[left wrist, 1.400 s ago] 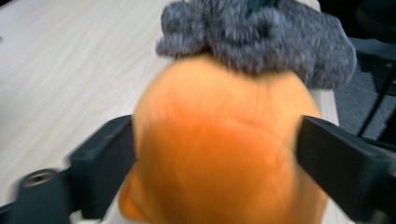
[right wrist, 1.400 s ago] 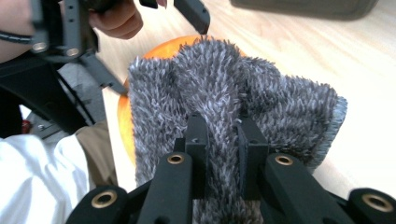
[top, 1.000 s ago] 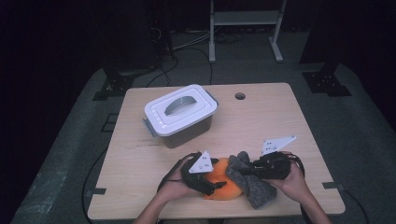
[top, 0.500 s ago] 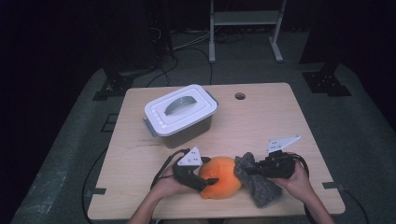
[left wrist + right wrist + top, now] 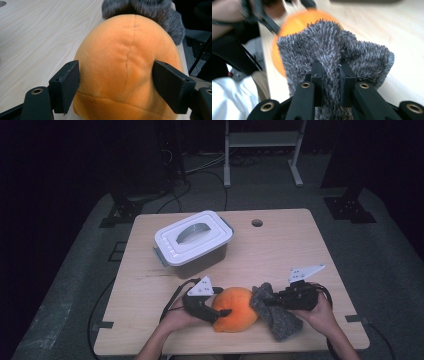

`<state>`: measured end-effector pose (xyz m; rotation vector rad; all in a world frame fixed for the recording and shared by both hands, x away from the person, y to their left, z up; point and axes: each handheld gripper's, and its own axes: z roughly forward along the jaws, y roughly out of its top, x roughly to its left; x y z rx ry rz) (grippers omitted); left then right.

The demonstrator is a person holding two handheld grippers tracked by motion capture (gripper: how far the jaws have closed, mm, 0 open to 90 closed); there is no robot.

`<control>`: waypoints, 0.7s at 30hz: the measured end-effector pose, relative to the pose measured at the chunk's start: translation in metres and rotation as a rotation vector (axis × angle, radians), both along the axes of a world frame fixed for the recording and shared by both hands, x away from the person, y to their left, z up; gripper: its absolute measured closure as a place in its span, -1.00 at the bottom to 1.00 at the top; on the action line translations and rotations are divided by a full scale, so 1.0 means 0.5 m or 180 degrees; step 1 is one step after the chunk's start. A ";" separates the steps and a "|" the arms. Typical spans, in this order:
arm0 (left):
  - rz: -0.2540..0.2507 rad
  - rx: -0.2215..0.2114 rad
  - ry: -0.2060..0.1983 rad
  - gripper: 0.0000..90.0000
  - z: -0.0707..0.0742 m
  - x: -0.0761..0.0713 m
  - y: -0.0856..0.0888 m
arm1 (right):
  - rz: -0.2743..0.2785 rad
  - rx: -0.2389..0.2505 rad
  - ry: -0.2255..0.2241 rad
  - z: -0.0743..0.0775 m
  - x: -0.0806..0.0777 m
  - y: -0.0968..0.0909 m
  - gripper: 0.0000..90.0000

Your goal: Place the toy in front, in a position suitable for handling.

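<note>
In the high view, a round orange plush ball lay near the lower middle of the frame, on the light wooden table close to its near edge. The left gripper, held by a hand at the lower left, was clenched around the ball's left side; in the left gripper view its two black jaws pressed into the soft orange fabric on either flank, with a stitched seam running up between them. A shaggy grey cloth lay bunched just right of the ball, touching it. The right gripper, held by a hand at the lower right, had its jaws clamped tight on a fold of that cloth; in the right gripper view the fold stood pinched between the two black jaws, and the cloth fanned out above them with the orange ball blurred behind it at the upper left. A white-lidded grey plastic storage box stood closed in the upper left part of the table, well apart from both grippers.
</note>
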<state>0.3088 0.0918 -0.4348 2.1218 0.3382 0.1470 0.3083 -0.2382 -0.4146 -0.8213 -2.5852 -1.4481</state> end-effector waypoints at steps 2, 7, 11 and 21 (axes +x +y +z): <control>0.0005 0.0011 0.0002 -0.48 0.001 0.001 0.000 | 0.0042 0.0019 -0.0017 0.004 -0.002 0.008 0.71; 0.0015 0.0024 -0.0019 -0.48 0.002 0.000 0.002 | 0.0138 -0.0202 0.0122 -0.028 0.002 0.024 0.71; 0.0043 0.0006 -0.0030 -0.48 0.003 -0.001 0.001 | 0.0081 -0.0319 0.0148 -0.033 0.003 0.010 0.71; -0.0047 0.0077 -0.0199 -0.50 0.014 -0.015 -0.036 | 0.0192 -0.0135 -0.0199 0.023 -0.013 0.056 0.71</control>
